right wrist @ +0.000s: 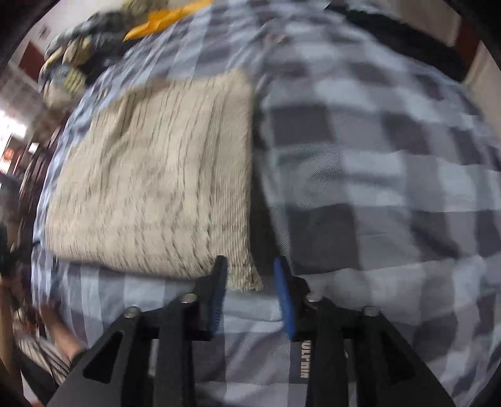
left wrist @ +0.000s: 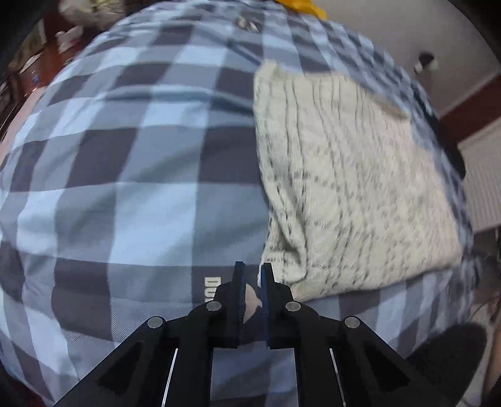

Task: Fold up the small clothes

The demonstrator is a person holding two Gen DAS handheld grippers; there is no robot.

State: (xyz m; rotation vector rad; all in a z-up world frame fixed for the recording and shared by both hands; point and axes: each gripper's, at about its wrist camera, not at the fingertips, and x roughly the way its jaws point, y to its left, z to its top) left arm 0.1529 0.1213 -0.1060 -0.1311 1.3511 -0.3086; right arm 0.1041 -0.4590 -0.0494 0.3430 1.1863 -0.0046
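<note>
1. Checked bedcover (left wrist: 131, 175) in blue and grey filled both views; it served as the folding surface, soft and slightly rumpled
2. Knit (left wrist: 350, 188), cream and ribbed, lay on the cover as a squared, doubled-over block, flat, edges roughly straight; judged already folded at least once
3. Yellow cloth (left wrist: 305, 7) and a dark heap (right wrist: 72, 59) sat at the far edge of the bed, well apart from the knit; likely the pile waiting its turn, though too blurred to tell
4. Left gripper (left wrist: 253, 281) pointed steeply down, jaws nearly together, just beside the knit's near corner; a pale scrap showed between the pads, but whether it was knit pinched there or only something behind, could not tell
5. Right gripper (right wrist: 250, 275) stood partly open, with the knit's near corner (right wrist: 247, 278) in the gap and no pad pressing on it; judged a release, the corner set down so the fold would lie squared
6. Both views smeared by motion, so fine edges were uncertain
7. Risk: a loose knit corner may spring back and spoil the fold
</note>
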